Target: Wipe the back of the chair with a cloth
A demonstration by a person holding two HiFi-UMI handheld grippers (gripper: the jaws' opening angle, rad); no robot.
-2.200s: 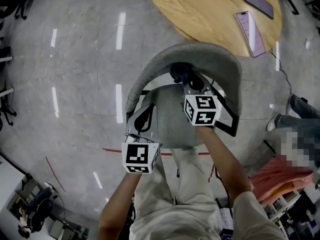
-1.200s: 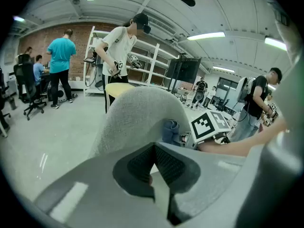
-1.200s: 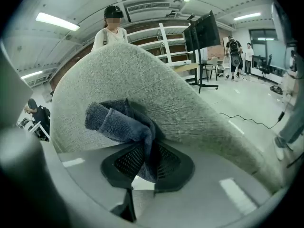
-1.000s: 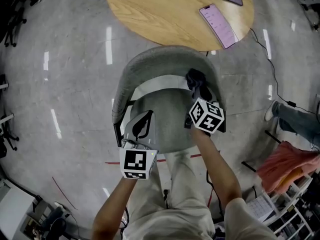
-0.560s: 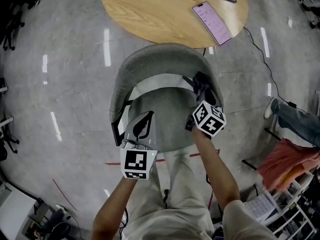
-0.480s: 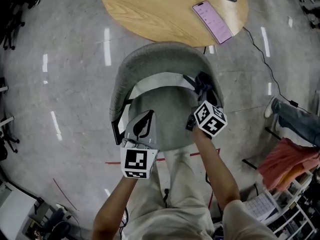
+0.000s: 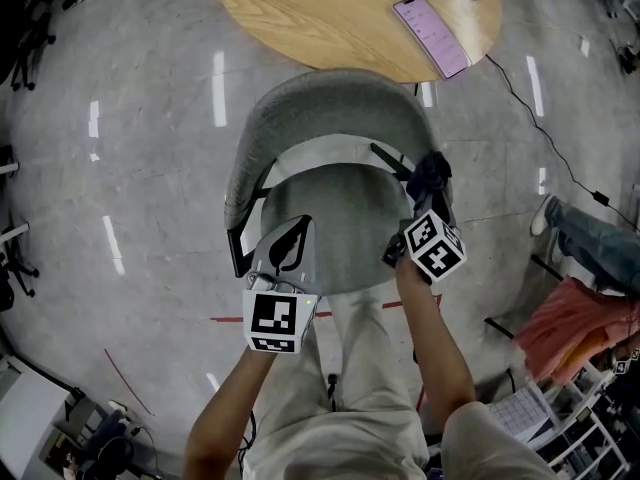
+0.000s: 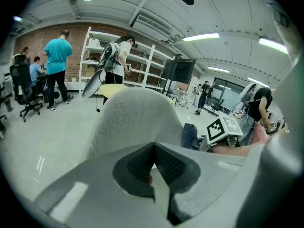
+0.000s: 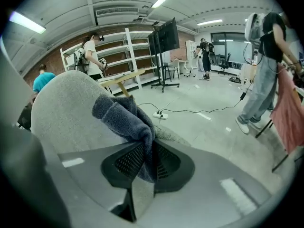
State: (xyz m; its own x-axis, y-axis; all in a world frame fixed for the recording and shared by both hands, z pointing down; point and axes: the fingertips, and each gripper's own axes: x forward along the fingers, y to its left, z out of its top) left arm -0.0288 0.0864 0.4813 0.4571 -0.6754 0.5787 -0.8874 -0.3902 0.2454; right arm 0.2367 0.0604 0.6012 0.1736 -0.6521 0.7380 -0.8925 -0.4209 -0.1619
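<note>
The grey upholstered chair [image 7: 330, 103] curves its back around a grey seat [image 7: 345, 233] below me. My right gripper [image 7: 428, 196] is shut on a dark blue-grey cloth [image 7: 430, 173], pressed against the right end of the chair back [image 9: 61, 113]. In the right gripper view the cloth [image 9: 126, 120] bunches out from between the jaws. My left gripper [image 7: 285, 246] hovers over the seat's left side, shut, with nothing in it; in its own view the jaws [image 8: 153, 167] meet before the chair back [image 8: 133, 120].
A round wooden table [image 7: 350, 13] stands just beyond the chair with two phones [image 7: 432, 36] on it. A cable [image 7: 540, 108] runs over the floor at right. A person's legs [image 7: 590, 238] and a pink cloth [image 7: 590, 318] are at right. People stand by shelves [image 8: 118, 65] far off.
My right gripper has slid the cloth along the chair back from its middle round to the right end. The left gripper has held still over the seat.
</note>
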